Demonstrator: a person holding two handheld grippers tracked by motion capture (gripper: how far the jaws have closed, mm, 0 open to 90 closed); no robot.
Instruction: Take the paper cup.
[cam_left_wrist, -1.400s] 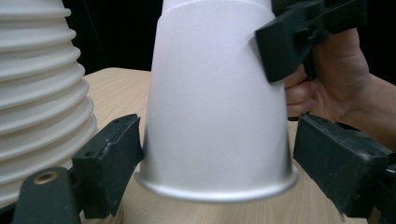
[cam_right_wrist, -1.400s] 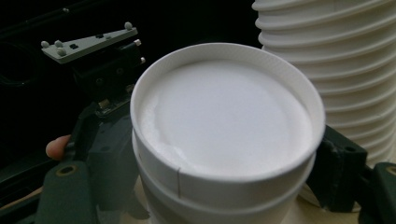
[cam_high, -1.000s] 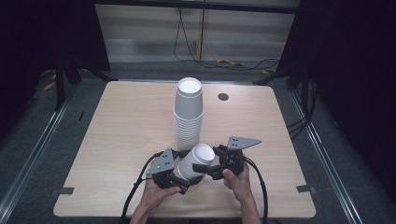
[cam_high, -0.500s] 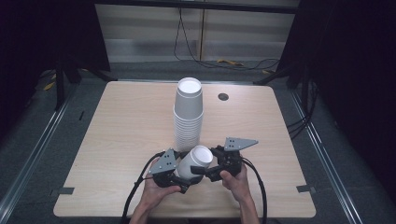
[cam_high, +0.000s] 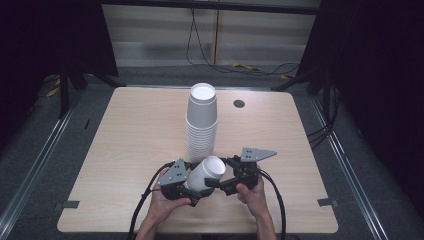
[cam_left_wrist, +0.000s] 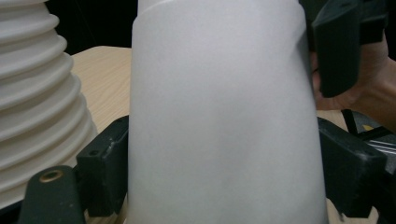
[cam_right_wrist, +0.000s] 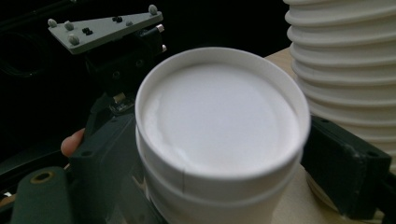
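Observation:
A tall stack of white paper cups (cam_high: 202, 120) stands upright at the table's middle. In front of it, two nested white cups (cam_high: 206, 175) lie tilted, mouth pointing up and to the right. My left gripper (cam_high: 192, 187) is shut on the cups' lower body (cam_left_wrist: 224, 140), one jaw on each side. My right gripper (cam_high: 222, 181) comes in from the mouth side, its jaws flanking the cups just below the double rim (cam_right_wrist: 219, 140). The right gripper's jaw (cam_left_wrist: 336, 46) also shows beside the cup's upper edge.
The cup stack (cam_right_wrist: 345, 70) rises close beside the held cups, ribbed rims (cam_left_wrist: 37, 93) almost touching my left jaw. A dark round grommet (cam_high: 239, 104) sits in the wooden table (cam_high: 130, 130) at the back right. Cables trail from both grippers towards the front edge.
The held cups and both grippers have shifted very slightly toward the person. Both grips look the same.

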